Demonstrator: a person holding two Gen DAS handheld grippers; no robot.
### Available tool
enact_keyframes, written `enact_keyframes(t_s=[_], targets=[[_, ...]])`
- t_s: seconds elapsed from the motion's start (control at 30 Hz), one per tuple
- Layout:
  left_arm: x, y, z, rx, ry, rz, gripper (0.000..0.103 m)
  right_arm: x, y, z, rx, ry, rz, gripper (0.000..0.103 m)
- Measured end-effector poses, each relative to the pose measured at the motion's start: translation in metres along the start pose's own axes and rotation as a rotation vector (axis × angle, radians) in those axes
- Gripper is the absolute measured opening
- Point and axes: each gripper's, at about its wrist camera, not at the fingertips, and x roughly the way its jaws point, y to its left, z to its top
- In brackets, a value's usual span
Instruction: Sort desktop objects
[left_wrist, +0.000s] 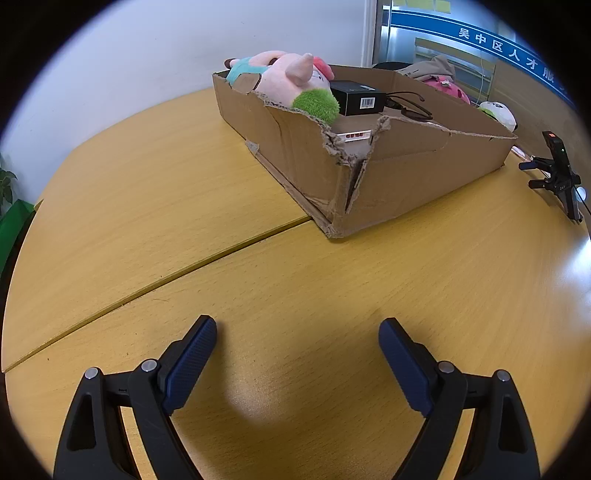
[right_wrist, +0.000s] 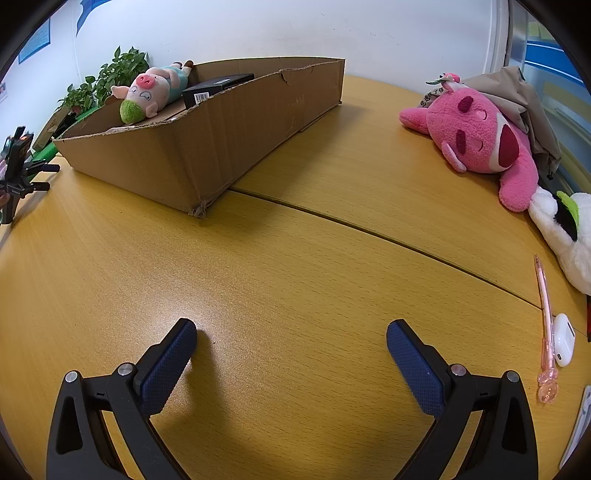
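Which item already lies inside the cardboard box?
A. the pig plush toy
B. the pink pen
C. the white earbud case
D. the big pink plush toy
A: the pig plush toy lies inside the cardboard box beside a black box, while the pink pen, white earbud case and big pink plush toy lie out on the table.

1. Torn cardboard box (right_wrist: 207, 147) on table, holds pig plush (right_wrist: 147, 92) lying down, black box (right_wrist: 218, 88), glasses (left_wrist: 410, 105).
2. Pink plush (right_wrist: 480, 140) lying at right, beside white plush (right_wrist: 569, 232).
3. Pink pen (right_wrist: 546, 325) touching white earbud case (right_wrist: 563, 339).
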Motion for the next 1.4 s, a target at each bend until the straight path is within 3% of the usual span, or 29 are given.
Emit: enact_keyframes(t_s=[1.4], targets=[[0.0035, 0.0009, 0.001, 0.006, -0.002, 0.001, 0.09, -0.0029, -0.0009, 0.0002, -0.004, -0.004, -0.001, 0.103]])
